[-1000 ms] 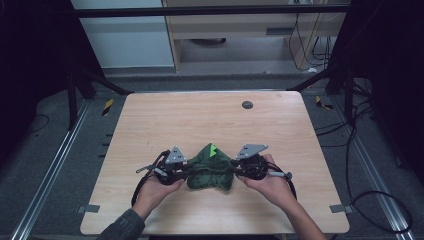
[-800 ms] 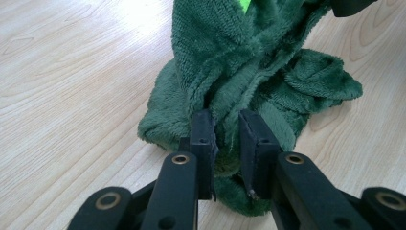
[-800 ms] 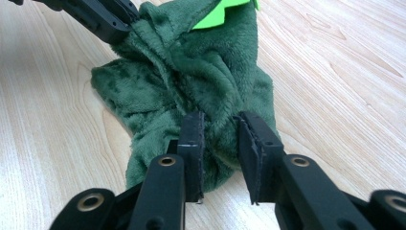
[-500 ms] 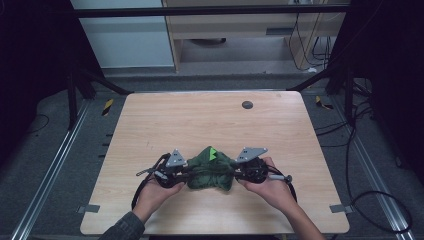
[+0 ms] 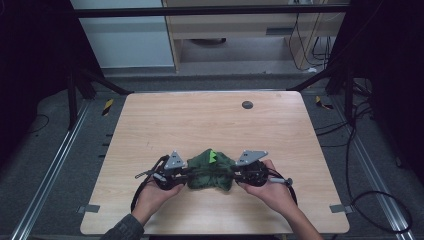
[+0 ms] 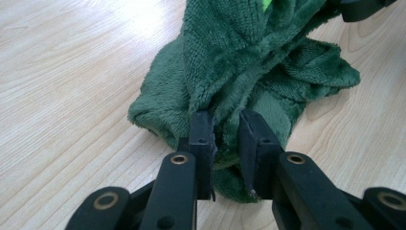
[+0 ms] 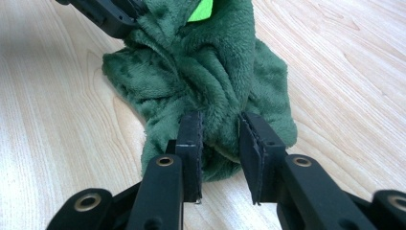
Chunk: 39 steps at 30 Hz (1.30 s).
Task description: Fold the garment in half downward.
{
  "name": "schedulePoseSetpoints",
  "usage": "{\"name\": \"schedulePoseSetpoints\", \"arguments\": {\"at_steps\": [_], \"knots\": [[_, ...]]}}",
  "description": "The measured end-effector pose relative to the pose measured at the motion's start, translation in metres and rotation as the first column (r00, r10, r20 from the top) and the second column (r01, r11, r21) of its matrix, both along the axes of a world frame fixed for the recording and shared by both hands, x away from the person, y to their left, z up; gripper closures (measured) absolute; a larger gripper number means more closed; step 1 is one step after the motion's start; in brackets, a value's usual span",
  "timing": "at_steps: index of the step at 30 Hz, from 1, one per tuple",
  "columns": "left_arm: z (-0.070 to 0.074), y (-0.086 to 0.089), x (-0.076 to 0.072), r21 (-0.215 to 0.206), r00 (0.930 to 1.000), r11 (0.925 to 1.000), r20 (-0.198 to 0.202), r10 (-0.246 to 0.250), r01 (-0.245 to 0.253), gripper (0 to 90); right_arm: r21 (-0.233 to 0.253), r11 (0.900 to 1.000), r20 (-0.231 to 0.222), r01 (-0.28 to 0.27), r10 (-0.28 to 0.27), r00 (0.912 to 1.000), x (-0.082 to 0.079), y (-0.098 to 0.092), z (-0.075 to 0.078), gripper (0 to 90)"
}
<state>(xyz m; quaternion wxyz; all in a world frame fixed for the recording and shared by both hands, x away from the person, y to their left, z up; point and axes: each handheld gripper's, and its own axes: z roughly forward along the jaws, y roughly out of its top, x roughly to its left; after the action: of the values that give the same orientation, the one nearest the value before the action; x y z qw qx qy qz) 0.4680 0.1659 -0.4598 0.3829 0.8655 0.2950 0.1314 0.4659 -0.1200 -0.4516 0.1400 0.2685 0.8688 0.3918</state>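
A pale wooden table (image 5: 210, 125) stands on grey carpet between dark frame posts, with a small dark disc (image 5: 247, 105) lying near its far edge, well apart from everything else. Near the front edge, about midway across, sits a bunched green plush cloth (image 5: 211, 171) with a bright green tab (image 5: 213, 155) showing at its top. The left gripper (image 5: 184, 175) meets the cloth from the left, the right gripper (image 5: 239, 175) from the right, each held in a hand (image 5: 155, 196).

In the left gripper view the two black jaws are closed onto a thick fold of the cloth (image 6: 249, 72), the pile squeezed between the pads (image 6: 201, 139). In the right gripper view the jaws likewise pinch a bunched fold of the cloth (image 7: 210, 81), and the other gripper's black body sits at the far top left. The cloth's lower folds rest on the wood.
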Motion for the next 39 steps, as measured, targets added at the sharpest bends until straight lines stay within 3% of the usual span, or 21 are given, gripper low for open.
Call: {"name": "schedulePoseSetpoints", "arguments": {"at_steps": [16,20,23,27,39], "knots": [[-0.003,0.002,0.003,-0.004,1.0000,1.0000,-0.002,0.009,-0.009,79.1,0.001,1.000,-0.008,0.019,-0.019,0.9998,0.006,0.005,0.002,56.8],[-0.003,0.002,0.005,-0.012,0.9999,0.9998,-0.006,0.016,-0.016,80.5,0.004,1.000,-0.010,0.014,-0.014,0.9998,0.009,0.008,0.002,57.8],[0.000,0.003,0.006,-0.023,0.9998,0.9995,0.005,0.022,-0.022,82.8,0.002,1.000,-0.003,0.003,-0.003,1.0000,0.009,0.012,0.003,66.8],[0.003,0.004,0.004,-0.023,0.9996,0.9995,0.021,0.020,-0.020,85.0,0.012,1.000,0.006,-0.004,0.004,1.0000,0.007,0.013,0.006,71.6],[-0.002,0.005,-0.005,-0.024,0.9998,0.9996,0.017,0.011,-0.011,85.2,0.012,1.000,0.009,-0.018,0.018,0.9998,-0.006,0.010,0.002,71.7]]}}
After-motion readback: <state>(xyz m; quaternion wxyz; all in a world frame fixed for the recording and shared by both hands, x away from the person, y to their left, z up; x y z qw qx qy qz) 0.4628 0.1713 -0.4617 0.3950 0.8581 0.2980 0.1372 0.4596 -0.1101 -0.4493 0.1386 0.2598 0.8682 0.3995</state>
